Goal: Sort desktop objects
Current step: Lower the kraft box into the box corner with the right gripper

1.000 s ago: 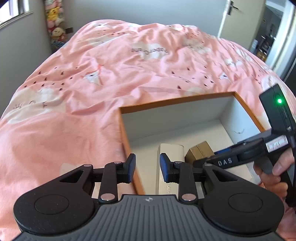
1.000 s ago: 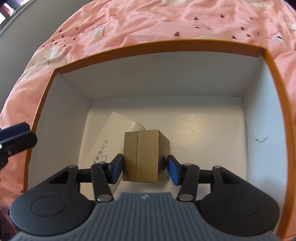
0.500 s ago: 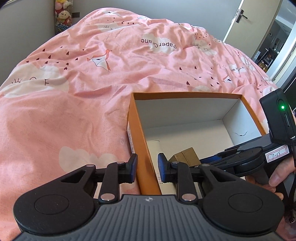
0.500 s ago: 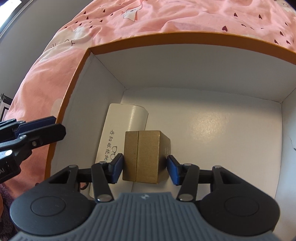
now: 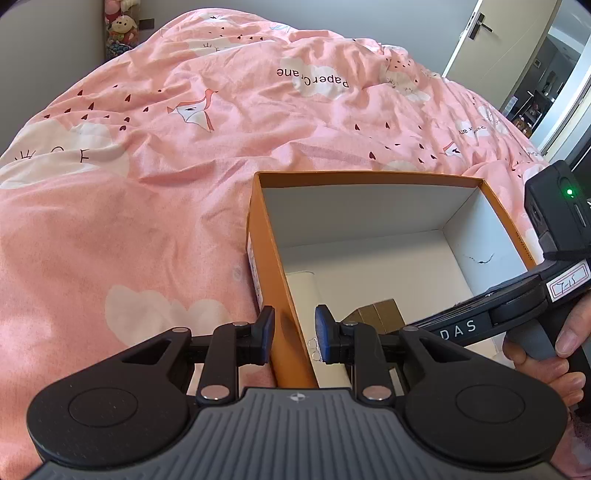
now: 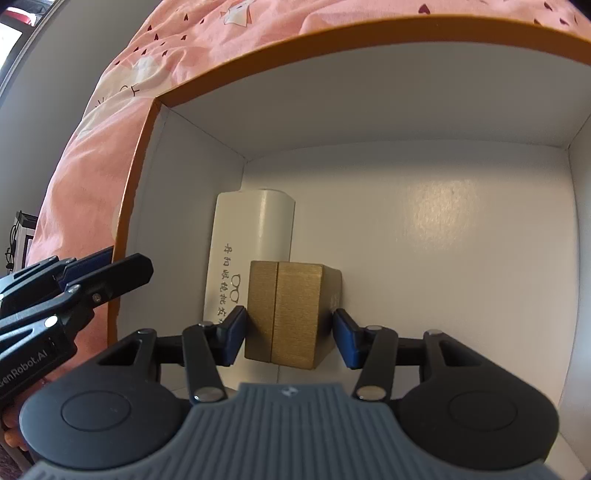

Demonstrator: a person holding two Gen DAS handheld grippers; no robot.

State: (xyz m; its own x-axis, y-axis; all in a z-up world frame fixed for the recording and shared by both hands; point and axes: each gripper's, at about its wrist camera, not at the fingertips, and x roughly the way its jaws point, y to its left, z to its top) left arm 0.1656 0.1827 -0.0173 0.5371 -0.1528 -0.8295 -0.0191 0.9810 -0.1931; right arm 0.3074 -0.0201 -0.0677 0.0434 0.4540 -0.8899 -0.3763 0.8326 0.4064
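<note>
An orange box [image 5: 264, 251] with a white inside lies on the pink bedspread. My left gripper [image 5: 293, 334] straddles its left wall, one finger outside and one inside, with a small gap on each side. My right gripper [image 6: 288, 334] is low inside the box [image 6: 133, 192] and shut on a brown cardboard box [image 6: 286, 310], which also shows in the left wrist view [image 5: 380, 310]. A white glasses case [image 6: 251, 243] with printed characters lies on the box floor beside it, along the left wall; in the left wrist view the case [image 5: 303, 291] is partly hidden.
The pink bedspread [image 5: 147, 184] surrounds the box on all sides. The right part of the box floor [image 6: 461, 277] is bare white card. A door [image 5: 491, 40] and a doorway are at the far right, stuffed toys [image 5: 120, 31] at the far left corner.
My left gripper has moved left to straddle the box's left wall. My right gripper has gone lower into the box with the brown box still in it.
</note>
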